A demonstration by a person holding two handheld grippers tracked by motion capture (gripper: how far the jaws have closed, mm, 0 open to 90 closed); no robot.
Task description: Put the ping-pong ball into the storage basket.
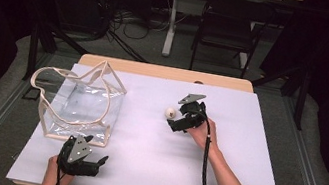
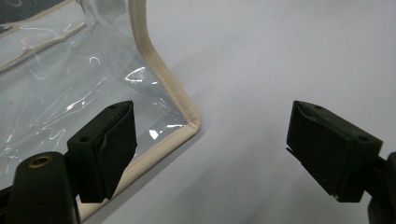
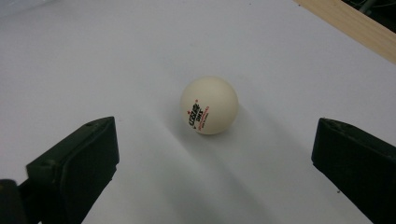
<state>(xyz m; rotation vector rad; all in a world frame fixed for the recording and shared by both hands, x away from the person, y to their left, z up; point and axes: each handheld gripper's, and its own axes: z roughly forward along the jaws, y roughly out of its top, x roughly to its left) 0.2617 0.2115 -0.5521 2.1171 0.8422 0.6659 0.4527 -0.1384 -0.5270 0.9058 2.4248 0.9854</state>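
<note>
Right gripper (image 1: 175,120) is wide open in my right gripper view, nothing between the jaws. The small white table-tennis ball with red and black print (image 3: 209,105) sits on the white table cover (image 3: 93,65) just ahead of the jaw tips, roughly centred in the gap, slightly nearer the left jaw in that view. No contact with either jaw. In the high view the ball (image 1: 170,111) sits just off the gripper's tip, on its far-left side, near but apart. The grey three-cornered plate on that gripper faces up and the black cable trails back along the forearm.

Left gripper (image 1: 99,161) is also open, jaws spread wide, holding nothing. In my left gripper view its left jaw overlaps the near bottom corner of the clear plastic bag with cream fabric trim (image 2: 161,70); I can't tell whether it touches or just sits in front. The right jaw is over bare cover, well clear of the bag. From the high view the bag (image 1: 80,104) stands just ahead of this gripper, mouth open upward, trim rim wavy, one handle loop sticking up at the far side.

Ball is well apart from the bag, off to the bag's right, and far ahead-right of the left gripper. Both hands rest low at the table.
</note>
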